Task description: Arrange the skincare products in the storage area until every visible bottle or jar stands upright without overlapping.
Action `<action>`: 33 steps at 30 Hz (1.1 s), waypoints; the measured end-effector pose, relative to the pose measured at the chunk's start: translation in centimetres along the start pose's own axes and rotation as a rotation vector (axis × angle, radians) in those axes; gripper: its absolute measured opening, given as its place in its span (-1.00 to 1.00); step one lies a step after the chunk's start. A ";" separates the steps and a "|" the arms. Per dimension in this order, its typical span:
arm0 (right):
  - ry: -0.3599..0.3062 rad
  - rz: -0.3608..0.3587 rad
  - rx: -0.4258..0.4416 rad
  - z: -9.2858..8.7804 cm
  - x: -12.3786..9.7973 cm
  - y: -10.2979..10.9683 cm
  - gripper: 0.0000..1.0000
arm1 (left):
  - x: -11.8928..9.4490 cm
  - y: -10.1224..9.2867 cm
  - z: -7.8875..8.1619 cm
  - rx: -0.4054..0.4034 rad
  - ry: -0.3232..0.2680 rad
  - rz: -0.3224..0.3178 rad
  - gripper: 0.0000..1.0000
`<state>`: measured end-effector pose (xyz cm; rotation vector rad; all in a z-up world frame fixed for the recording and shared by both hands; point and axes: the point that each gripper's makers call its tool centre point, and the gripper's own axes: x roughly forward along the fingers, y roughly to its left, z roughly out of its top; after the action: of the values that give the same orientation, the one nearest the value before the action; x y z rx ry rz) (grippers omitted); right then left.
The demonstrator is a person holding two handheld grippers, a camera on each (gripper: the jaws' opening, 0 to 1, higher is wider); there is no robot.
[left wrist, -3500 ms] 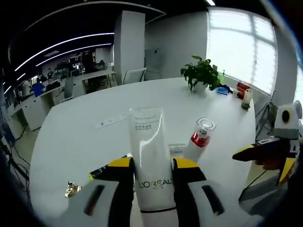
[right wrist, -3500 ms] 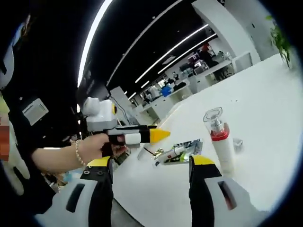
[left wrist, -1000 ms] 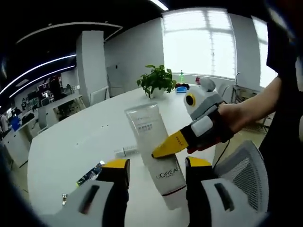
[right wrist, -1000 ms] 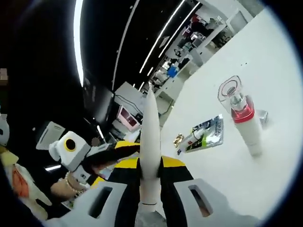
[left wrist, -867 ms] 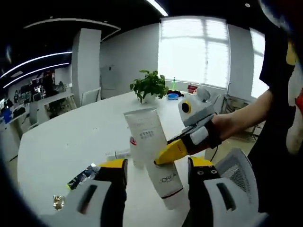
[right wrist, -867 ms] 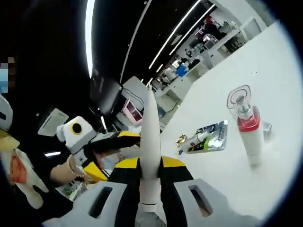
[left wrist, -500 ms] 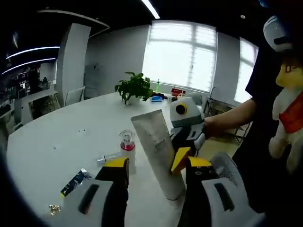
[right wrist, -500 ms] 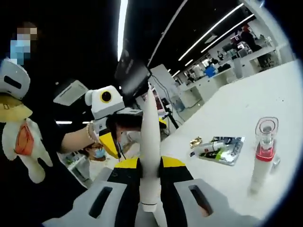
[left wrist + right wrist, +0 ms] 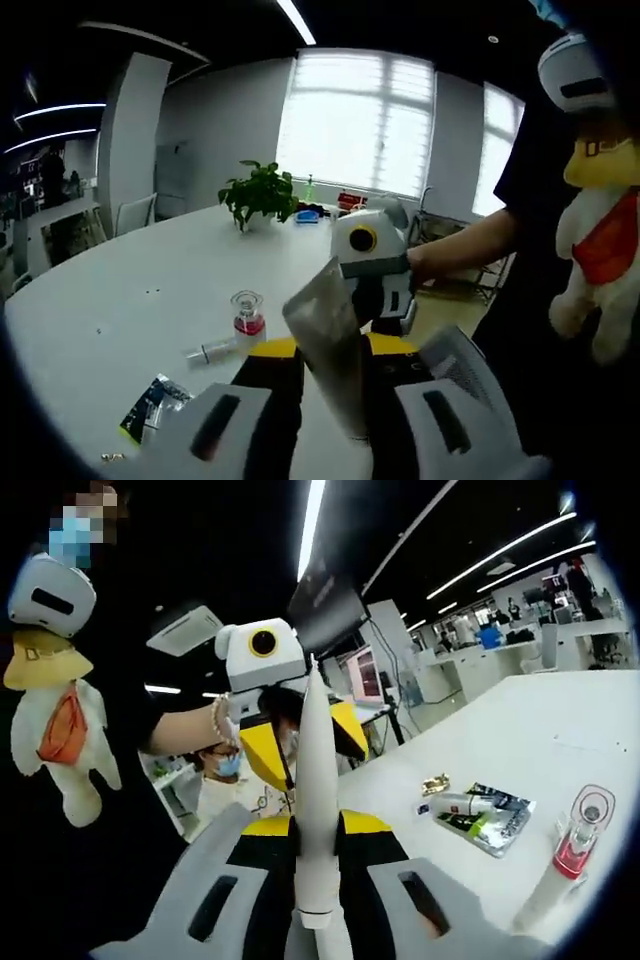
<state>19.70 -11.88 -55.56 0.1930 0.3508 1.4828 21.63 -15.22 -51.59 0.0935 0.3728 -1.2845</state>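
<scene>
We see one flat white plastic tube point(image 9: 316, 810) clenched in the right claw point(image 9: 318, 832), our left claw point(image 9: 333, 352) closed around it too, one red-collared pump bottle point(image 9: 246, 318) upright on the glossy white table point(image 9: 110, 310) beyond the tube.

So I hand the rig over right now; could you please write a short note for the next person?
Right tool: shut on the white tube, which is held up off the table.
Left tool: its jaws sit on either side of the same tube; I cannot tell if they grip it.
On the table: the pump bottle stands upright, a small tube lies next to it, and a packet lies flat further off.
Done: the pump bottle is standing.
Left: stand the white tube clear of the bottle, then probably stand up the small tube.
</scene>
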 end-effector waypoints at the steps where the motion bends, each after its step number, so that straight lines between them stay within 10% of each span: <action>1: 0.009 0.011 -0.009 0.0 -0.1 0.1 -0.71 | -0.1 0.0 -0.1 0.007 0.004 -0.007 -0.56; 14: 0.132 0.097 -0.121 -0.7 -1.2 0.6 -0.68 | 0.5 -1.7 0.1 0.053 0.041 -0.076 -0.77; 22: -0.028 -0.001 -0.066 1.1 -2.0 -0.2 -0.58 | 0.4 -0.8 2.1 -0.055 -0.088 -0.076 -0.82; 33: -0.003 -0.059 -0.049 -1.2 -1.3 -0.7 -0.52 | 0.4 -0.3 3.9 -0.088 -0.162 -0.099 -0.82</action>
<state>19.91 -13.33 -56.74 0.1447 0.3155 1.4311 22.30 -16.78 -48.01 -0.1044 0.2976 -1.3611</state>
